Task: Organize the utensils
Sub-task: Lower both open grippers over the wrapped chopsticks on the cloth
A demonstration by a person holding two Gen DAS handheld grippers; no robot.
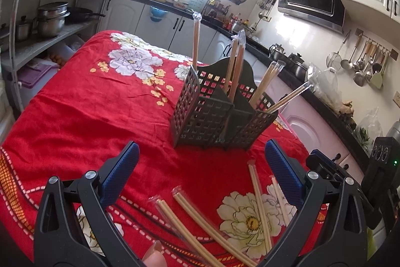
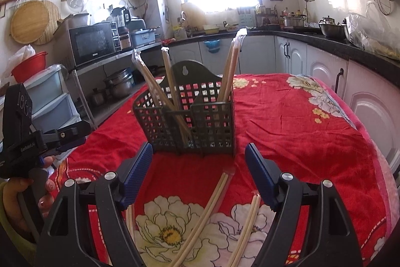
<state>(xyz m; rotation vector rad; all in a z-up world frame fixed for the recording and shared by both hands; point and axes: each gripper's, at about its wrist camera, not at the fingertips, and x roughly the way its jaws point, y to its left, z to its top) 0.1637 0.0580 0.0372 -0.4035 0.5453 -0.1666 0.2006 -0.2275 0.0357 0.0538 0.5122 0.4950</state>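
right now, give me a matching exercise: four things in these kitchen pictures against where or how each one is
Things:
1. black plastic lattice utensil holder
2. wrapped wooden chopsticks on the cloth
3. black microwave oven
4. right hand-held gripper

States:
A. lying flat
B. on a metal shelf
C. standing upright on the red floral tablecloth
D. open, empty

Pairs: 1-C, 2-A, 3-B, 4-D

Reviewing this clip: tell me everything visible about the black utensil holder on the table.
The utensil holder is a dark, plastic-looking basket with square-grid lattice walls, inner dividers forming compartments, and a taller arched back panel with a keyhole hanging slot. It stands upright on the red floral tablecloth, beyond both open grippers, touched by neither. Several plastic-wrapped chopstick pairs stand leaning in its compartments; other wrapped pairs lie on the cloth in front.
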